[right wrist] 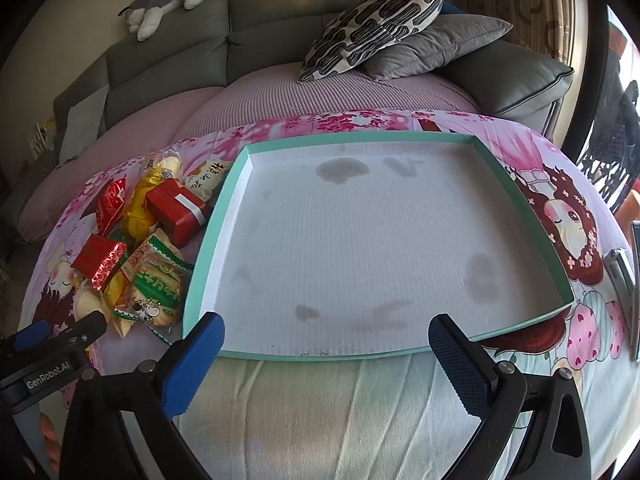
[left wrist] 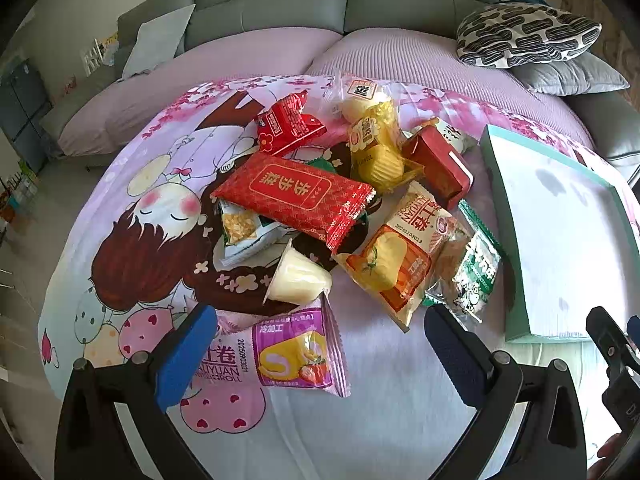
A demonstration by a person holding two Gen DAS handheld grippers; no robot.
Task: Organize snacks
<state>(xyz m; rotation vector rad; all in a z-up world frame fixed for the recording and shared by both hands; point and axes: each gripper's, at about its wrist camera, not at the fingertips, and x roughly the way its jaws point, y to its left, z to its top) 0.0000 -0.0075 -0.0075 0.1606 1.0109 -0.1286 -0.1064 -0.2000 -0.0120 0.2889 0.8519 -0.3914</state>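
Observation:
A heap of wrapped snacks lies on a cartoon-print cloth: a long red packet [left wrist: 294, 196], a purple swiss-roll packet [left wrist: 288, 354], a jelly cup [left wrist: 298, 276], an orange roll packet [left wrist: 394, 264], a red box [left wrist: 438, 166] and a green-and-white cracker bag [left wrist: 476, 276]. My left gripper [left wrist: 320, 354] stands open just in front of the heap, its fingers either side of the purple packet. A shallow teal-rimmed tray [right wrist: 200, 264] with a white stained floor sits to the right of the heap. My right gripper [right wrist: 326, 360] is open at the tray's near edge, holding nothing.
The cloth covers a round table in front of a grey sofa [right wrist: 168, 48]. A patterned cushion [right wrist: 372, 20] and a grey cushion [right wrist: 436, 46] lie on the sofa, and a plush toy [right wrist: 168, 0] lies on its back. A metal object [right wrist: 622, 268] rests at the far right.

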